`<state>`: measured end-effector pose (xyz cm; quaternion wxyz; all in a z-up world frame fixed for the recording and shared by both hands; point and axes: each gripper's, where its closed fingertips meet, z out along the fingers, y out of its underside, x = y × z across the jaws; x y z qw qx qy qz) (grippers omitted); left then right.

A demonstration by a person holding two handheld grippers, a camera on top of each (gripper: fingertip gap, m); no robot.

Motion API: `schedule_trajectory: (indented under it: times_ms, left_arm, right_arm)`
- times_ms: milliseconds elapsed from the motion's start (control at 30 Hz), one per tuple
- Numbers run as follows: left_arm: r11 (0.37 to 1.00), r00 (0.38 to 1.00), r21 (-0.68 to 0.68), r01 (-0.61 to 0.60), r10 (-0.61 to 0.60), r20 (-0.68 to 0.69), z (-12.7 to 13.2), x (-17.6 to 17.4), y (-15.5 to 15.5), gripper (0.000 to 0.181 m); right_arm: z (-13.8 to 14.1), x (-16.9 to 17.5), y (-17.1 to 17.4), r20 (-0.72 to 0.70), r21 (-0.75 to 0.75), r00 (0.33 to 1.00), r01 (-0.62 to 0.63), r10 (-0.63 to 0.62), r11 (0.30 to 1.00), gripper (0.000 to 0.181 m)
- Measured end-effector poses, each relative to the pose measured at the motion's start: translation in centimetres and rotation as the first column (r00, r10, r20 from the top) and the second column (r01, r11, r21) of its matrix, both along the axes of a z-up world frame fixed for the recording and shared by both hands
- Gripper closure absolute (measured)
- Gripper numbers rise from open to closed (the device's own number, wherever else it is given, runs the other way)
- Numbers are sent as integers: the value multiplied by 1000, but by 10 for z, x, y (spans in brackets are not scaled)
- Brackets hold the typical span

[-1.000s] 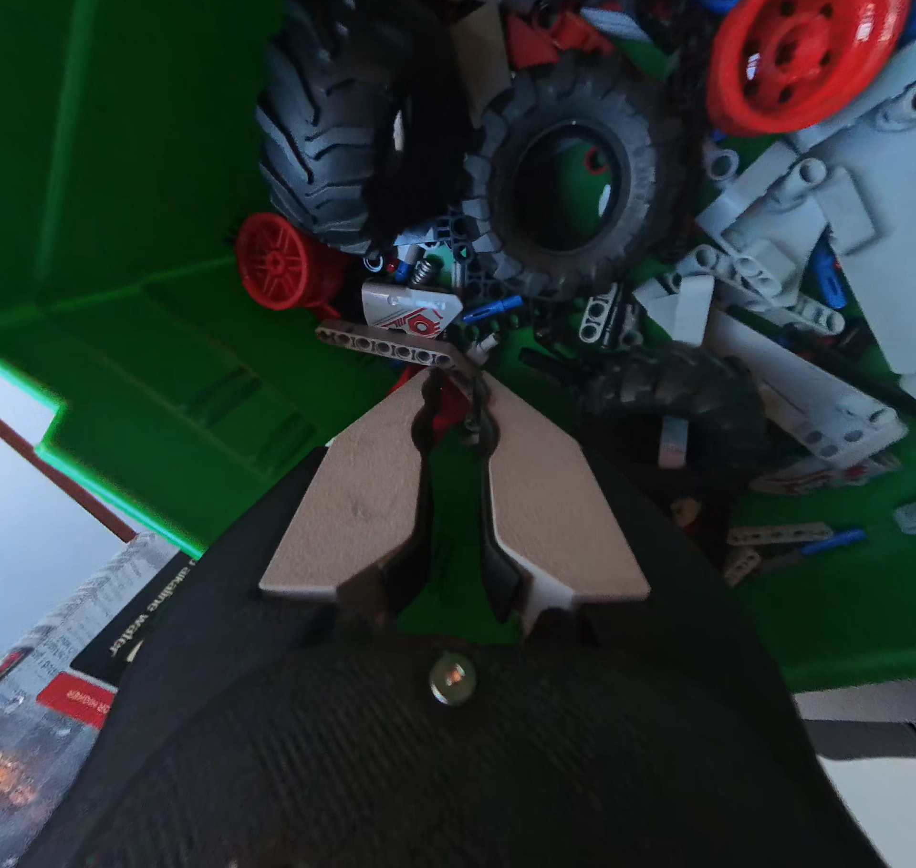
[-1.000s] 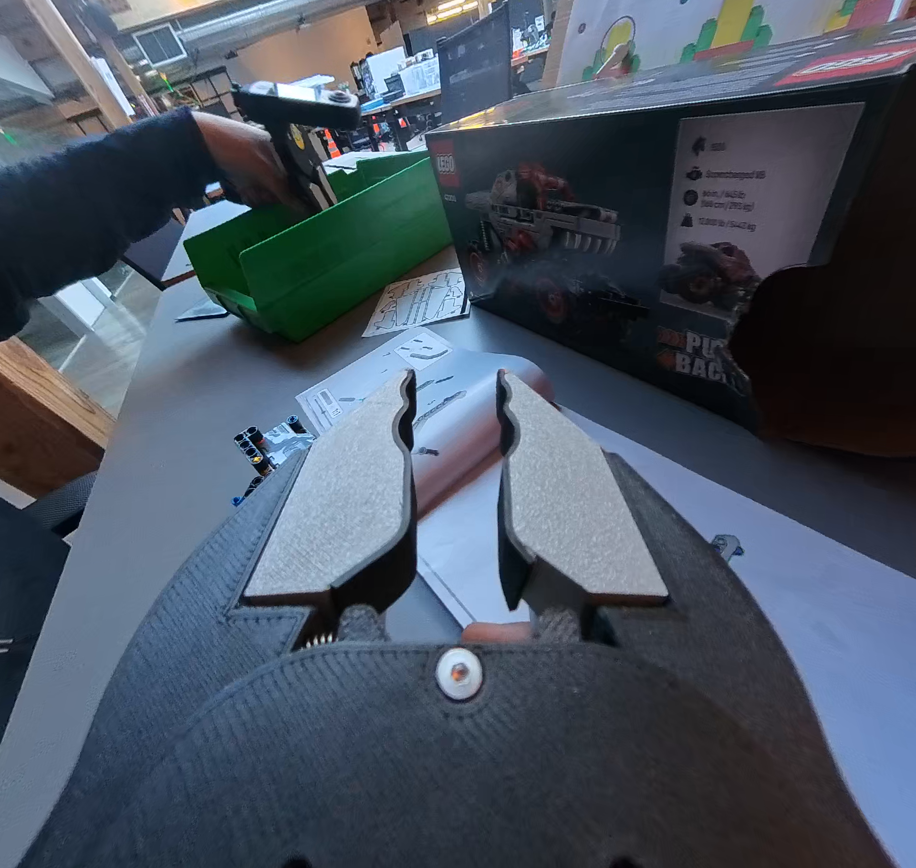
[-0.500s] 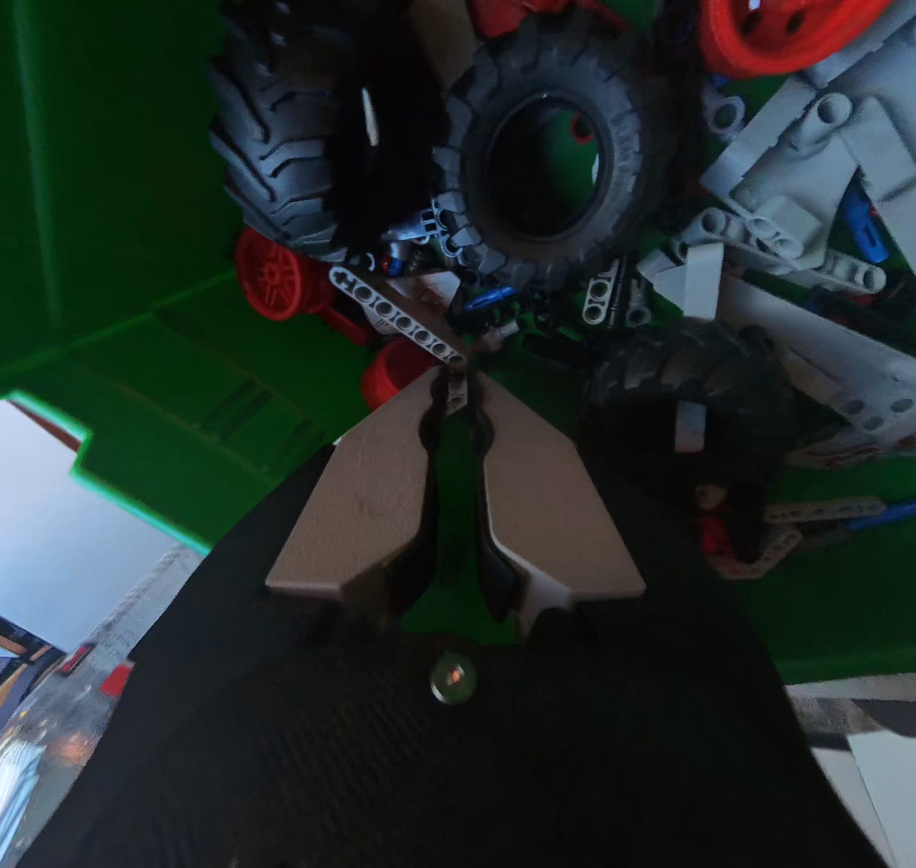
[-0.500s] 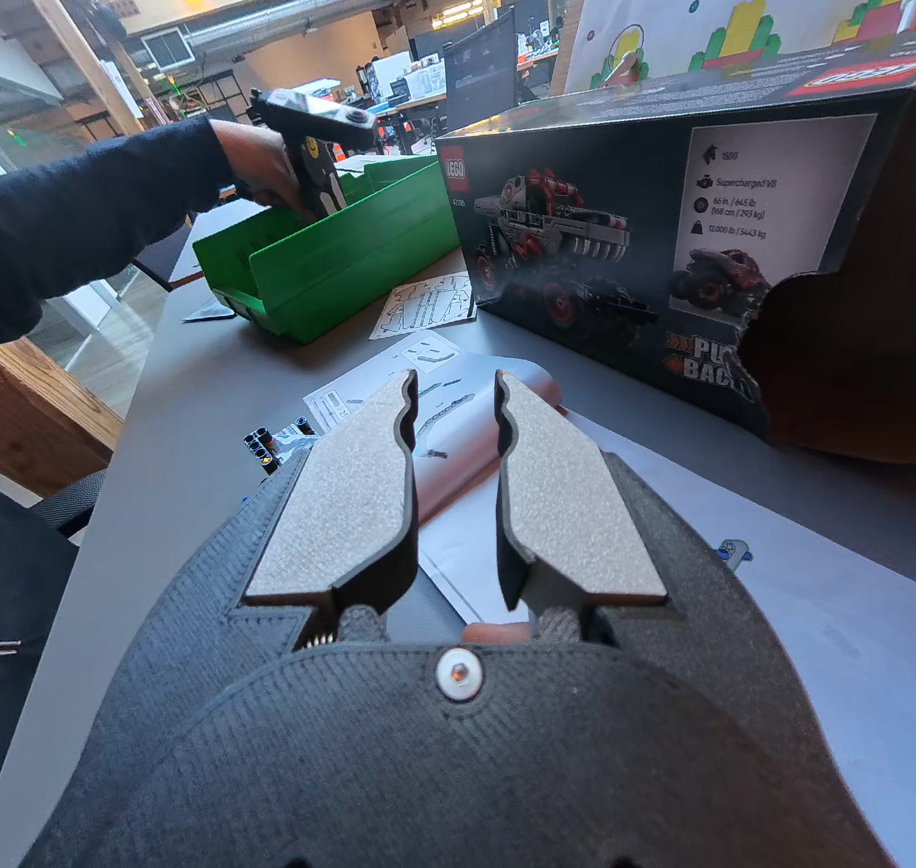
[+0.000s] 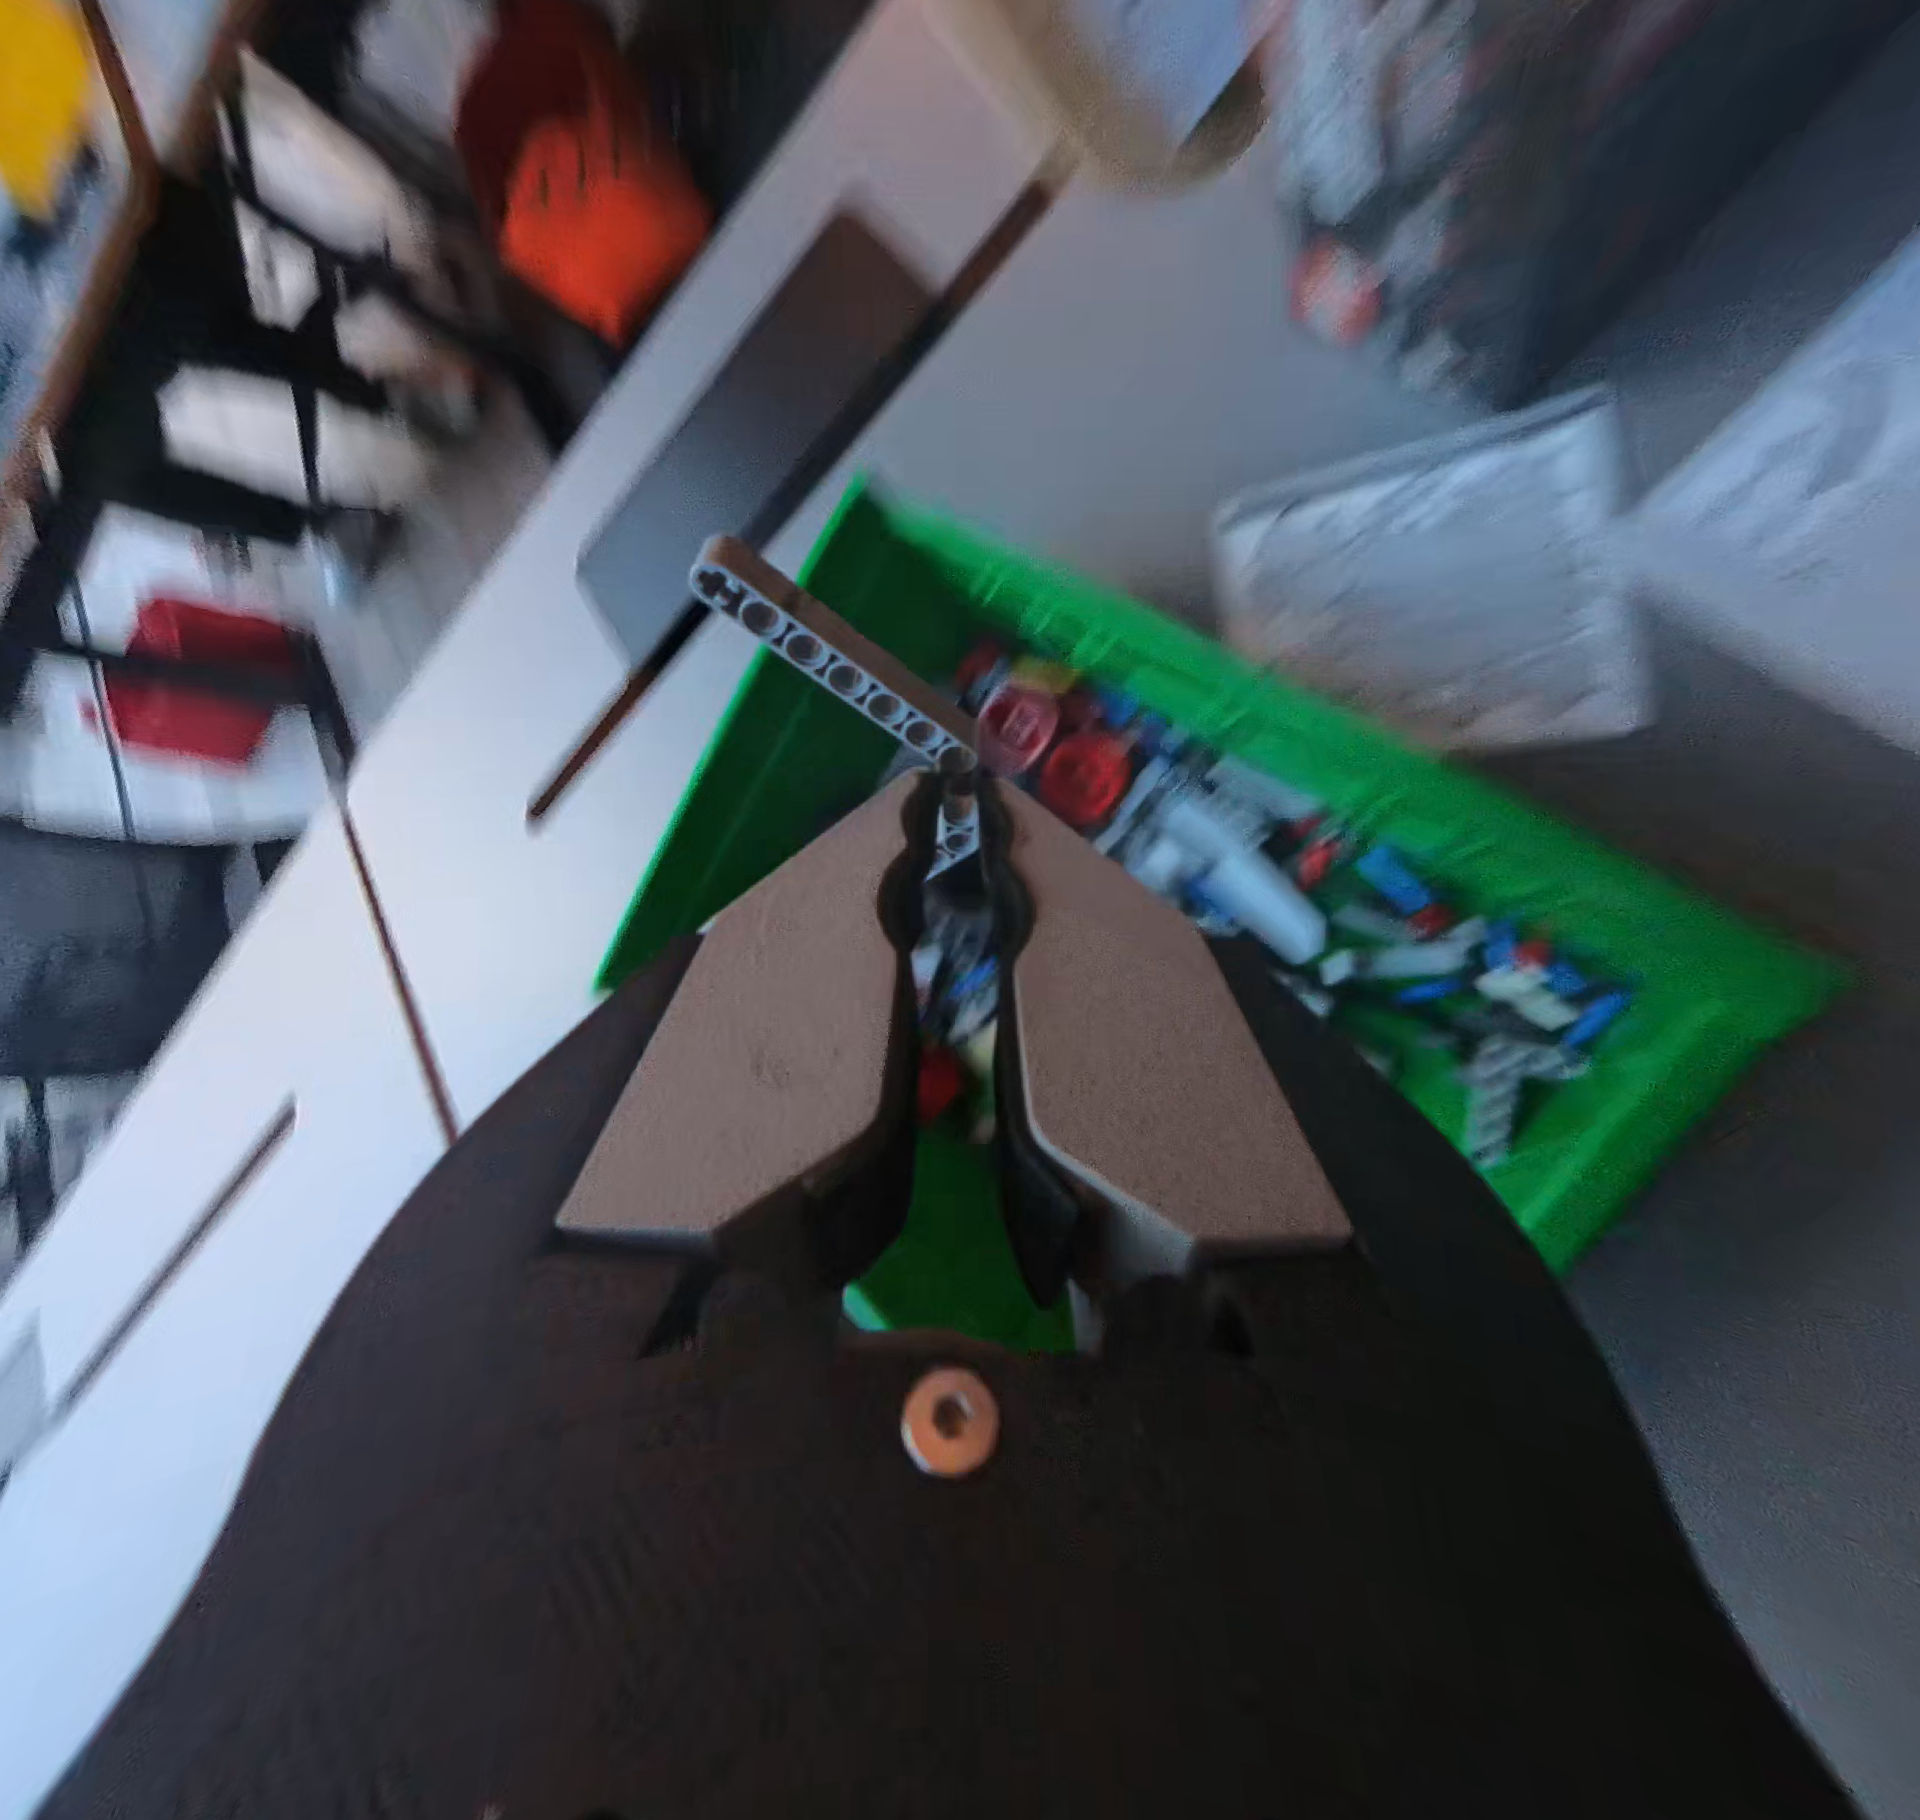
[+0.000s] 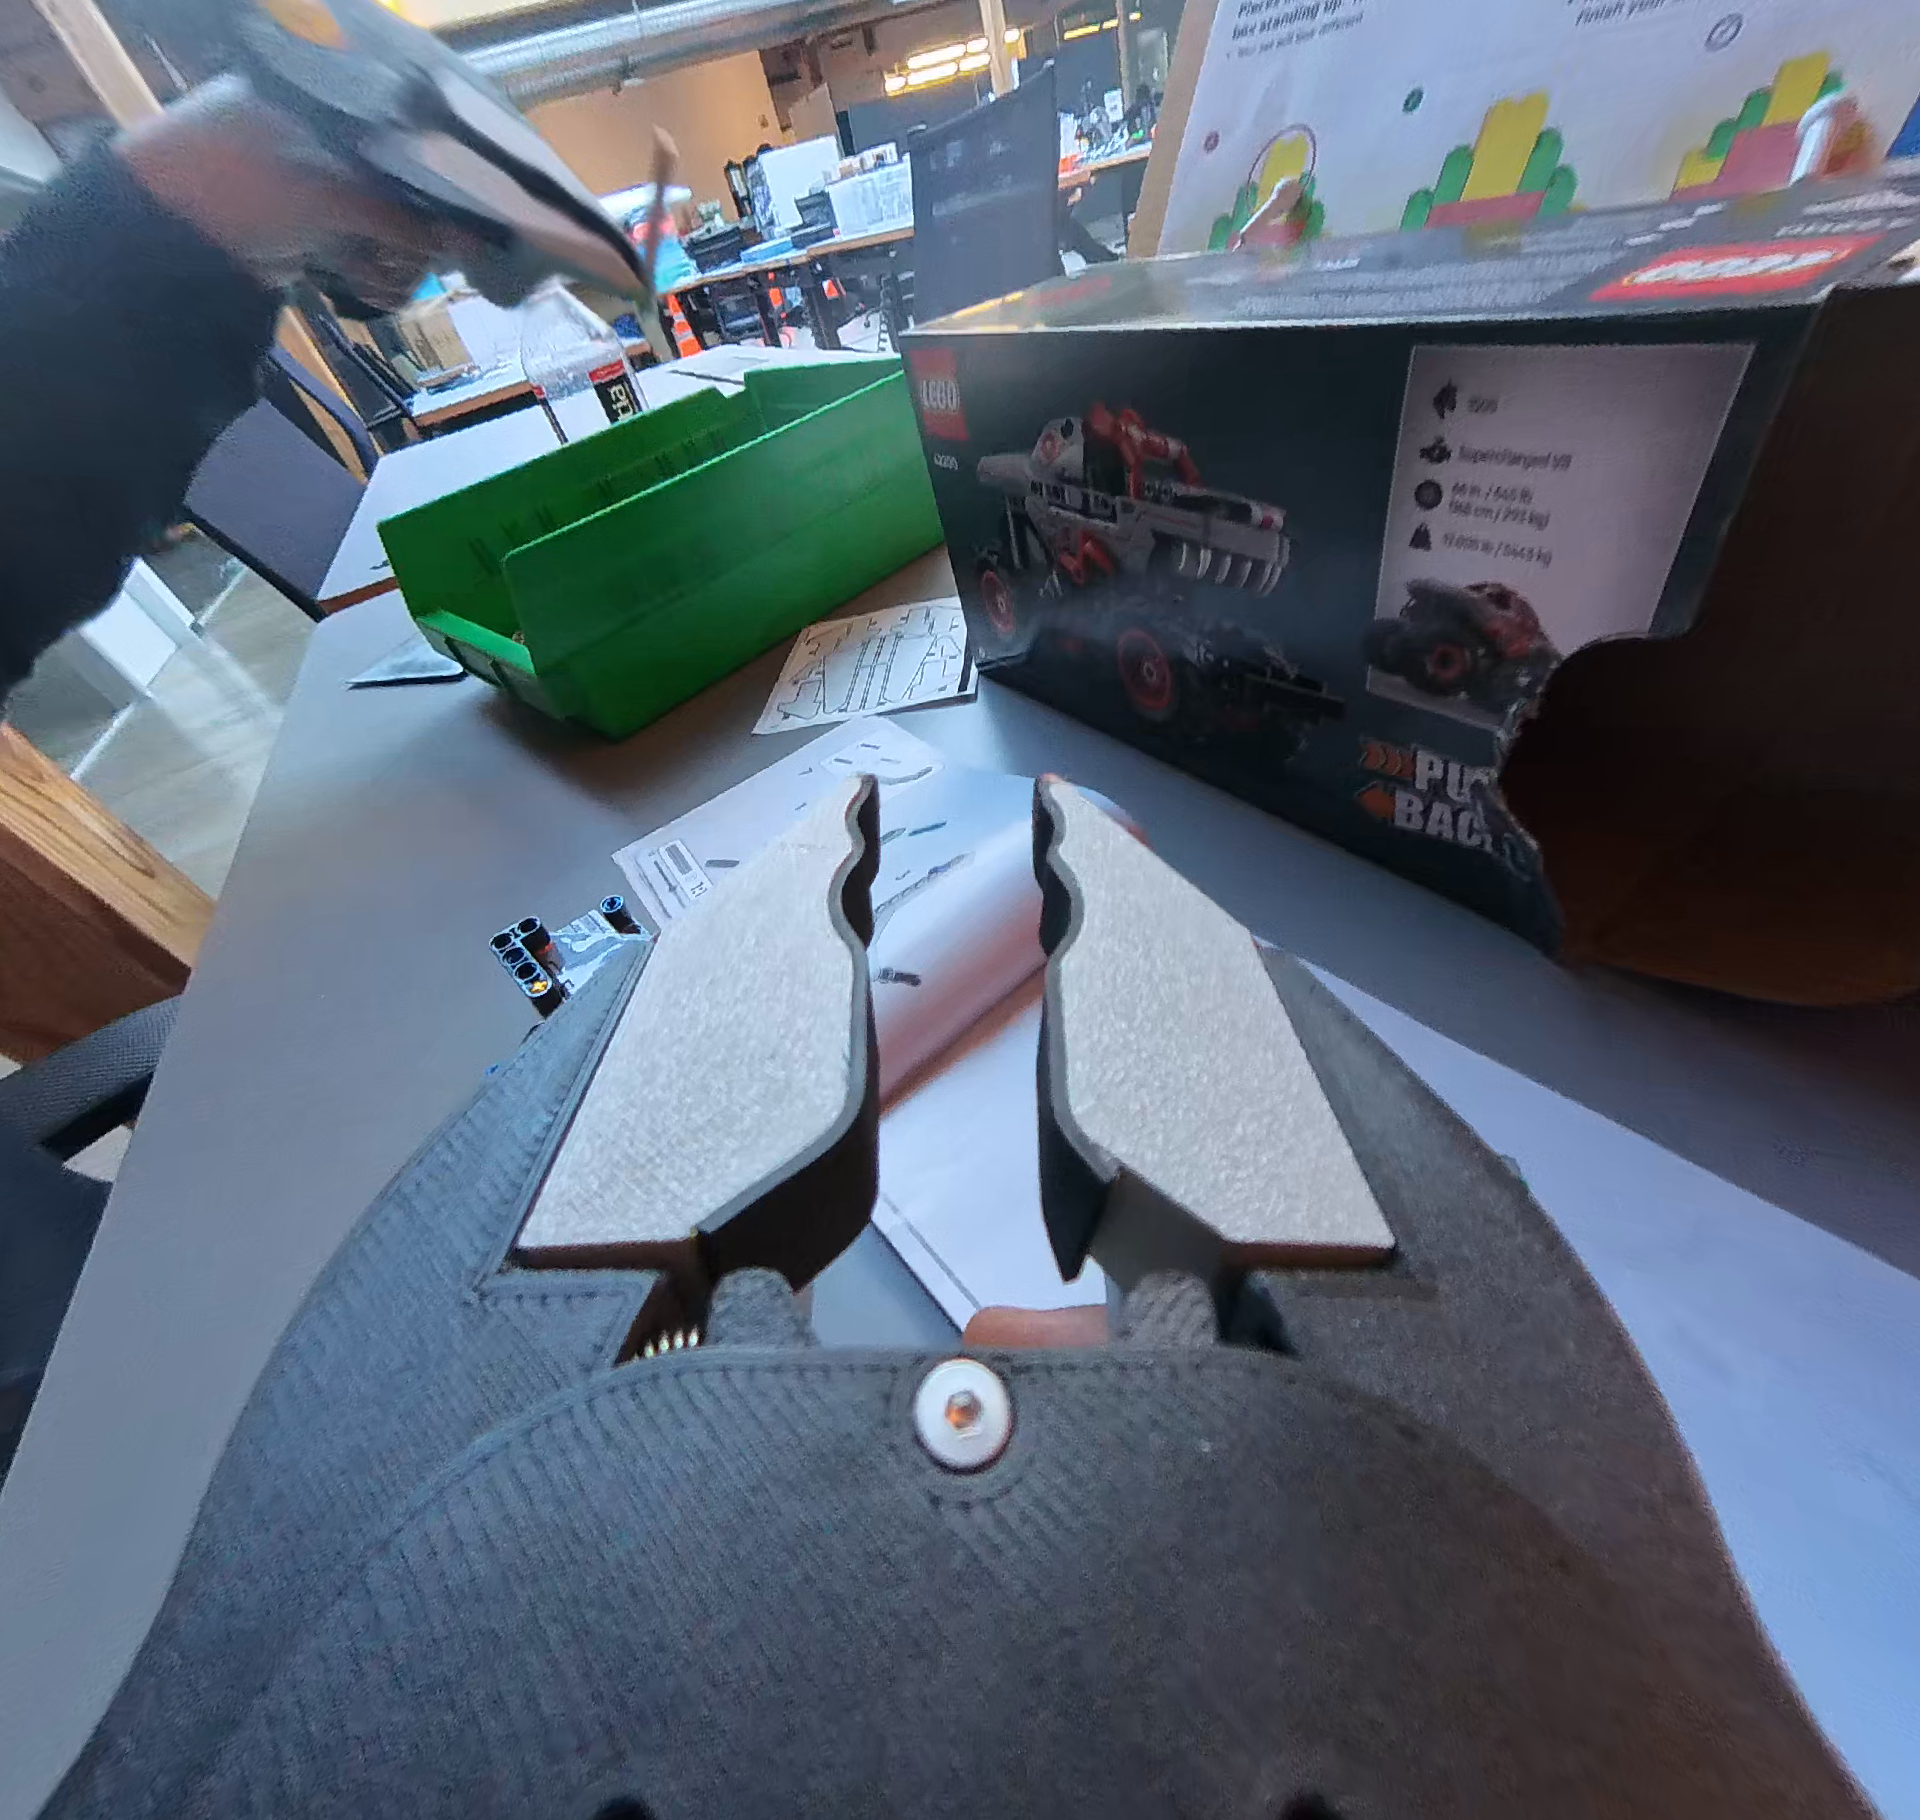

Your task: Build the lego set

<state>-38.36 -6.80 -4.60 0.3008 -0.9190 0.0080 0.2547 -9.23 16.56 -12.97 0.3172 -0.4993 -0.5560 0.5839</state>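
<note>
My left gripper (image 5: 951, 804) is shut on one end of a long grey holed beam (image 5: 831, 669), which sticks up and to the left from the tips. It hangs well above the green bin (image 5: 1621, 1126) of loose lego parts; the view is blurred. In the right wrist view the left gripper (image 6: 623, 274) shows blurred, high above the green bin (image 6: 665, 565), with the thin beam (image 6: 657, 201) at its tip. My right gripper (image 6: 954, 835) is open and empty, low over the open instruction booklet (image 6: 966, 939).
The dark lego set box (image 6: 1351, 544) stands at the right with a torn-open end. A sticker sheet (image 6: 883, 669) lies beside the bin. A small black assembly (image 6: 540, 955) sits on the grey table (image 6: 312, 939) left of my right gripper. A plastic bottle (image 6: 571, 357) stands behind the bin.
My left gripper closed on the grey beam inside the bin and lifted it up and out, high above the bin. My right gripper stayed open in place.
</note>
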Motion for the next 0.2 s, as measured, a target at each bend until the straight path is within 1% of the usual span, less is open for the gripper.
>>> schedule_trajectory:
  times_ms: [33, 100, 133, 200]
  left_arm:
    - [996, 997, 52, 70, -69, -15, 10, 27, 15, 175]
    - [973, 977, 89, 212, -207, -58, 19, 86, 42, 175]
    - [950, 953, 94, 297, -289, -93, 19, 116, 55, 175]
    - [899, 899, 80, 431, -420, -121, 6, 176, 79, 175]
  right_arm:
    - [1, 1, 0, -5, 1, 1000, -2, 2, 1000, 154]
    - [4, 2, -1, -17, 4, 1000, -9, 9, 1000, 153]
    - [5, 3, -1, -22, 7, 1000, -14, 14, 1000, 153]
    - [9, 5, -5, -35, 7, 999, -33, 33, 999, 151]
